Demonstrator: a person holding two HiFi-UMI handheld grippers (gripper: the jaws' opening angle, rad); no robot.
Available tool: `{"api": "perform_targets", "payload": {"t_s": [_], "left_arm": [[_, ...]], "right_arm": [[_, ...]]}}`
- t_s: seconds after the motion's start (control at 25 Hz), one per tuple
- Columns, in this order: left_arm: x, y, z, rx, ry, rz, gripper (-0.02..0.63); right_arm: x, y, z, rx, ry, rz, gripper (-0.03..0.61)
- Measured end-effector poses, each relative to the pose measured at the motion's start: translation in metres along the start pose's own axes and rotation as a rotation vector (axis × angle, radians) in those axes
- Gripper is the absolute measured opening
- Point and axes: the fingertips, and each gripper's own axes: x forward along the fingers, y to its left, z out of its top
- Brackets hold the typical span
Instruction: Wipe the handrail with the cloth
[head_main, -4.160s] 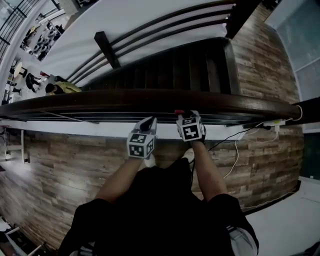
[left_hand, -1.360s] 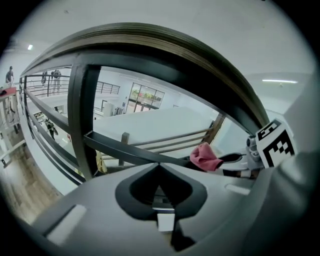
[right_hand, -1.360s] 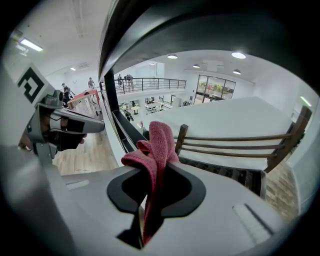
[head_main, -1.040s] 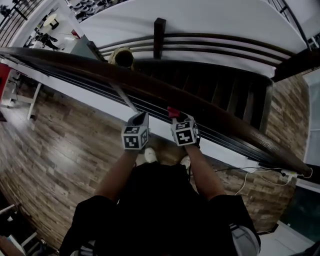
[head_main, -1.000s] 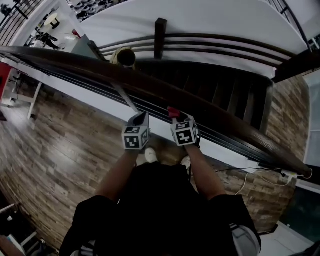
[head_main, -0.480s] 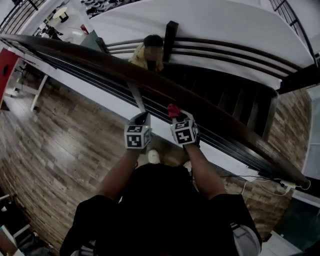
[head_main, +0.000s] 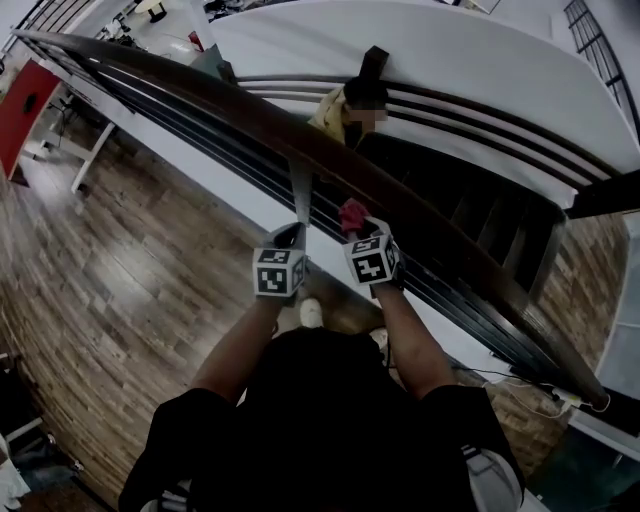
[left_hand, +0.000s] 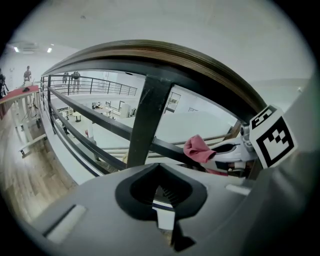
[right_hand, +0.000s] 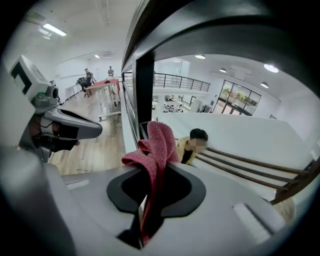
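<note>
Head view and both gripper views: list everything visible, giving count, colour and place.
handrail: one, dark brown, running diagonally from upper left to lower right
post: one, black, upright under the handrail
stairs: one flight, dark, beyond the handrail
person on the stairs: one, yellow top
floor: brown wood planks, on the near side of the handrail
cloth: one, red, pinched in the right gripper
left gripper: grey, jaws together, empty, just below the handrail
right gripper: grey, shut on the cloth, beside the left gripper
wearer's torso: black top, bottom of the head view
</note>
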Motion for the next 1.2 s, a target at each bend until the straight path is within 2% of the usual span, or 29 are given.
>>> {"api": "perform_targets", "payload": {"t_s": [0.2, 0.68, 1.2], "left_arm": [[-0.007, 0.014, 0.001, -0.029, -0.007, 0.029, 0.0], [-0.025, 0.044, -0.007, -0.084, -0.016, 0.089, 0.0], [-0.039, 0.062, -0.009, -0.108, -0.039, 0.139, 0.0]], "right_arm": [[0.012, 0.009, 0.016, -0.018, 0.005, 0.021, 0.051], [0.034, 0.02, 0.042, 0.045, 0.025, 0.086, 0.051], [0.046, 0.026, 0.056, 0.016, 0.008, 0.086, 0.051]]}}
